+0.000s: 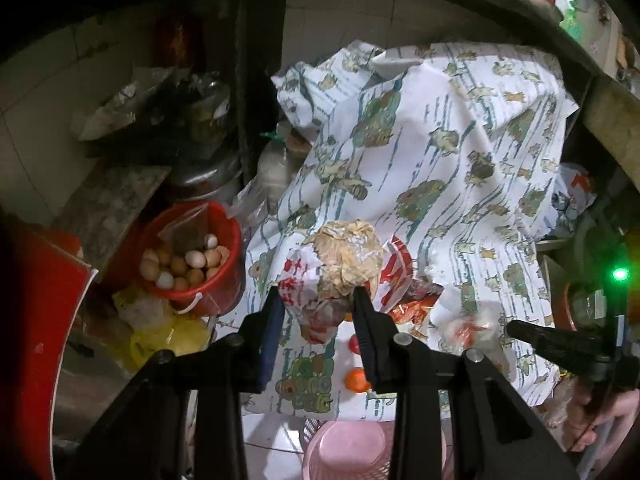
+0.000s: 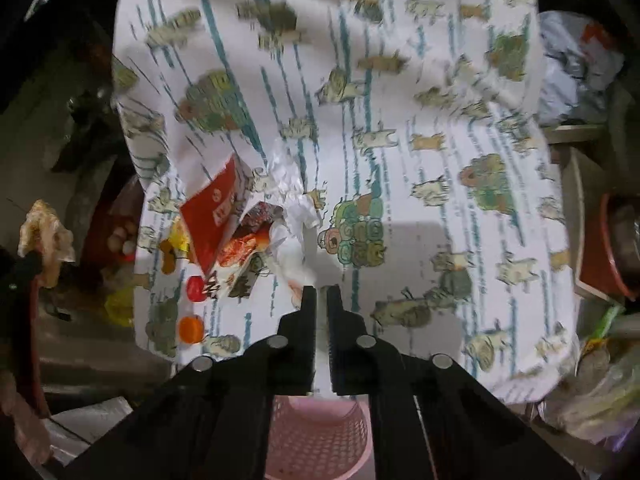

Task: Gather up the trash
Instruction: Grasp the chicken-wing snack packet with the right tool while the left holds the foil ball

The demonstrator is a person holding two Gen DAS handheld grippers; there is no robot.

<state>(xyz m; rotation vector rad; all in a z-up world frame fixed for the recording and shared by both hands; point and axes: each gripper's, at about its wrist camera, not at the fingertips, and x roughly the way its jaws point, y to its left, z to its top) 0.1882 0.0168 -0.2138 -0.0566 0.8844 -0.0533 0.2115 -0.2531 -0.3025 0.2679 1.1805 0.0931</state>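
crumpled tan paper wad (image 1: 347, 258) sits pinched in the left tongs (image 1: 318, 300), lifted clear, likely bound for the pink mesh basket (image 1: 344, 452) below. right tongs (image 2: 321, 294) are closed at white tissue (image 2: 294, 224) on the cartoon-printed cloth-covered counter (image 2: 420, 92); whether they caught it, i cannot tell.

pink basket (image 2: 316, 436) mostly hidden behind right hand-held gripper (image 2: 321, 294) & cut off by bottom edge; printed cloth (image 2: 400, 200) blurred.
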